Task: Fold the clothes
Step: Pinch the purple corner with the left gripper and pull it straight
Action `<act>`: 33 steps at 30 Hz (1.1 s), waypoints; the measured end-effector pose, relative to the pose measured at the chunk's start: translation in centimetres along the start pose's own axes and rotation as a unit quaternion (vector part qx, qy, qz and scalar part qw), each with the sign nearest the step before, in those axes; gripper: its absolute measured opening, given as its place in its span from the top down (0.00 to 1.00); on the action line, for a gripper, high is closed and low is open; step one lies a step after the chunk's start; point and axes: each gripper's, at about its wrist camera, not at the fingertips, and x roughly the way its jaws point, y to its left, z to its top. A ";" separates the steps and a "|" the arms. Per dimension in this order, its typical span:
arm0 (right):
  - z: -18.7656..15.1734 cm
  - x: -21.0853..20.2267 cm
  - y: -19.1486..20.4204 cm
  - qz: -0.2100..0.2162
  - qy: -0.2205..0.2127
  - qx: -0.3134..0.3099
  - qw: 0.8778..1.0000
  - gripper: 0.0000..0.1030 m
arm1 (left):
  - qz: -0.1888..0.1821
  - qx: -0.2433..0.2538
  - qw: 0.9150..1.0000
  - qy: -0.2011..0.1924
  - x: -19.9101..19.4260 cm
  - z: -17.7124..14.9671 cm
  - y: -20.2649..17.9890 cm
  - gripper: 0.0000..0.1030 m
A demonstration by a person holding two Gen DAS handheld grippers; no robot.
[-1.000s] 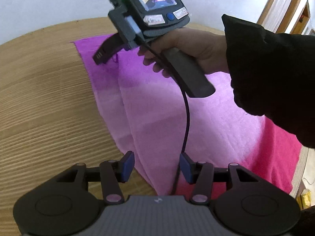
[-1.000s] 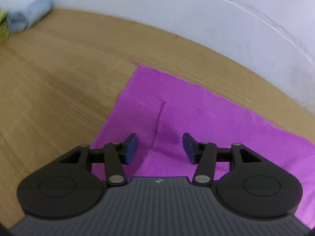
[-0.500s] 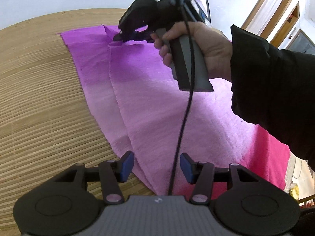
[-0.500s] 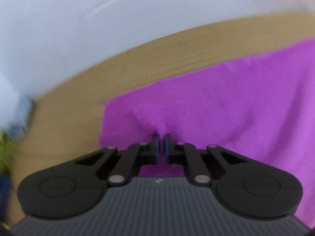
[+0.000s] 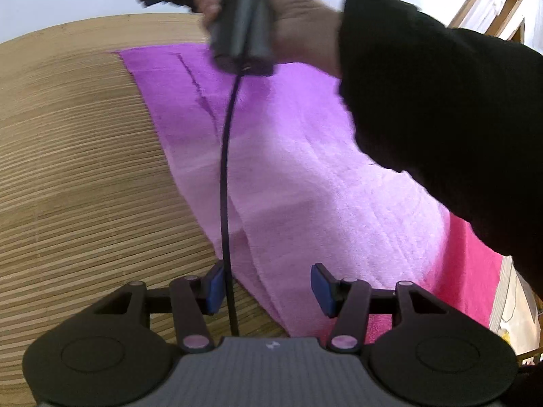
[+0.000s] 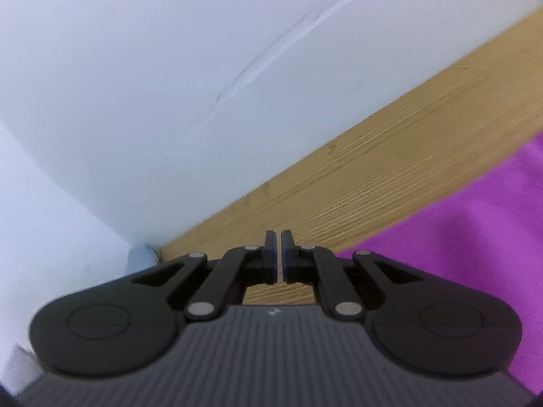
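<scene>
Wooden tabletop (image 5: 78,183) against a white wall (image 6: 169,68), carrying the task's thing: a purple-to-pink towel (image 5: 305,183) spread flat, one long edge folded over so a doubled strip runs down its left side. A person's black sleeve (image 5: 441,129) crosses over the towel; the hand (image 5: 288,17) grips the right tool's handle high above the far corner, black cable (image 5: 224,176) trailing down toward the camera. Right tool (image 6: 278,254): jaws together, nothing visible between them, tip over bare wood with purple cloth just to its right, so the far-corner pinch looks missed or slipped. Judgement: needs a re-grab. Left tool (image 5: 268,288): jaws apart, hovering over the near edge of the towel, no cloth pinched; likely waiting to take the near corner. Small pale-blue rolled cloth (image 6: 142,257) sits at the wall corner.
</scene>
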 end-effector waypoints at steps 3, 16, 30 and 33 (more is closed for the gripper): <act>-1.0 1.9 0.6 -0.027 0.030 -0.026 0.999 0.94 | 0.001 -0.001 1.000 0.000 -0.1 0.1 0.1 0.46; -6.2 -12.5 -0.5 -0.204 0.061 -0.143 0.966 0.67 | 0.036 -0.004 0.997 -0.071 -0.4 7.4 4.3 0.46; -17.6 -21.5 -0.7 -0.179 0.070 -0.104 0.976 0.68 | 0.109 0.060 0.992 -0.036 14.2 23.3 6.4 0.43; -19.5 -22.4 -0.1 -0.179 0.058 -0.142 0.972 0.68 | 0.116 0.076 0.989 -0.043 15.1 24.0 6.0 0.41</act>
